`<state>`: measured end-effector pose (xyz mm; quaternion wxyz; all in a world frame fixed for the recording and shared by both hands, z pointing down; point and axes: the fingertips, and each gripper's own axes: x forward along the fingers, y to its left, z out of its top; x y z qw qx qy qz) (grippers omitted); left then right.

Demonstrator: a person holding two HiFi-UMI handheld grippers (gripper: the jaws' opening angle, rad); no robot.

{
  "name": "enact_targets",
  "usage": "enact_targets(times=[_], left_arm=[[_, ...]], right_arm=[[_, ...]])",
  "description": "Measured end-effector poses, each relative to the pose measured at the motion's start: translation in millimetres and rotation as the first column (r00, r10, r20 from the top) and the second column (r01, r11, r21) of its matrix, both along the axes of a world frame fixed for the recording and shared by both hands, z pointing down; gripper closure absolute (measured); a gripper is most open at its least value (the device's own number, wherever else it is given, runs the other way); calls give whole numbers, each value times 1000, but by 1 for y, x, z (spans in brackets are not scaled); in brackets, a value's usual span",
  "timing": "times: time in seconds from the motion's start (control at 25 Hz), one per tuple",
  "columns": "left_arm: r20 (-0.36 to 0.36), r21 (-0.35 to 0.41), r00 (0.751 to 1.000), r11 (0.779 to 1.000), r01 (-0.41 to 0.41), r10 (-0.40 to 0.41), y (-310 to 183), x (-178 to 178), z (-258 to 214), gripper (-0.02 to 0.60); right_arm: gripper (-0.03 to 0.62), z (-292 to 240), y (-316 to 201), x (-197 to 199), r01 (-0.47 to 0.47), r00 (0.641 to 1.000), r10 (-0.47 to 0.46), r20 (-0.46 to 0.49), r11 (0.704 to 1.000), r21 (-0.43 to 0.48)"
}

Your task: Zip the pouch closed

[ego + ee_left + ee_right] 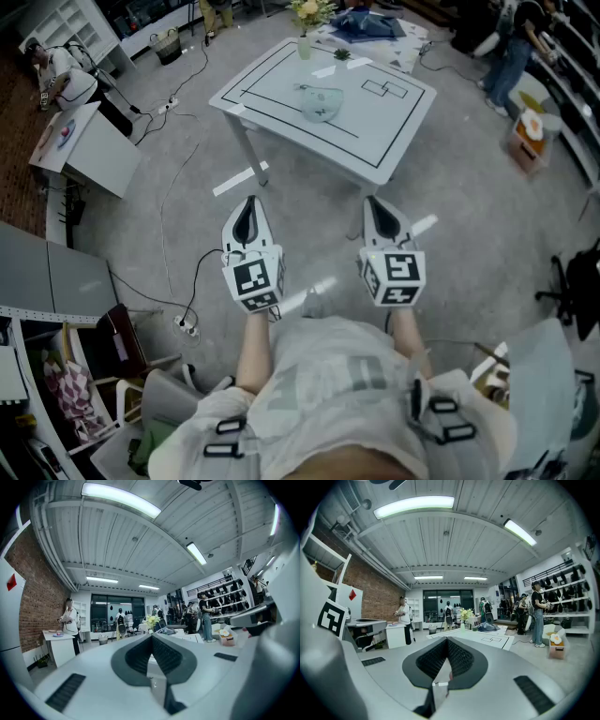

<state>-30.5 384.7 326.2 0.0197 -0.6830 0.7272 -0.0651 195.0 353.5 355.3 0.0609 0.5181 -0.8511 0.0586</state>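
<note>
Looking across the room, where do we find the pouch (319,101)?

It lies on the white worktop (394,141) at the far side, inside the marked outline and well apart from both our claws. A vase of flowers (307,23) and a blue cloth (368,22) sit near the far edge beyond it.

And what are we holding?

Nothing. Our left claw (248,204) is pressed together with only air ahead of its tips, and our right claw (374,203) is pressed together the same way. We hold both out in front of us over the grey floor (450,244), side by side, pointing toward the worktop.

So how far along are we?

We judge we are at the very start. We cannot tell from here whether the zip is open or partly closed, because the pouch is too small in view. All the work is left. We must walk up to the worktop, steady the pouch with one claw, catch the slider with the other and draw it along.
</note>
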Motion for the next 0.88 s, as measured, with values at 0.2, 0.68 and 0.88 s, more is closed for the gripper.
enact_targets(times=[0.2, 0.68, 0.88], left_arm=[[-4, -14, 1000, 1000, -16, 16, -15, -7, 9, 575], [-51, -11, 997, 999, -51, 50, -51, -51, 22, 575], [-67, -11, 995, 997, -70, 69, -65, -75, 28, 575]], right_arm=[[588, 8, -10, -6, 4, 1000, -4, -8, 1000, -11], [588, 22, -43, -43, -54, 998, 55, 24, 997, -53], [588, 28, -53, -63, -78, 997, 78, -2, 995, -60]])
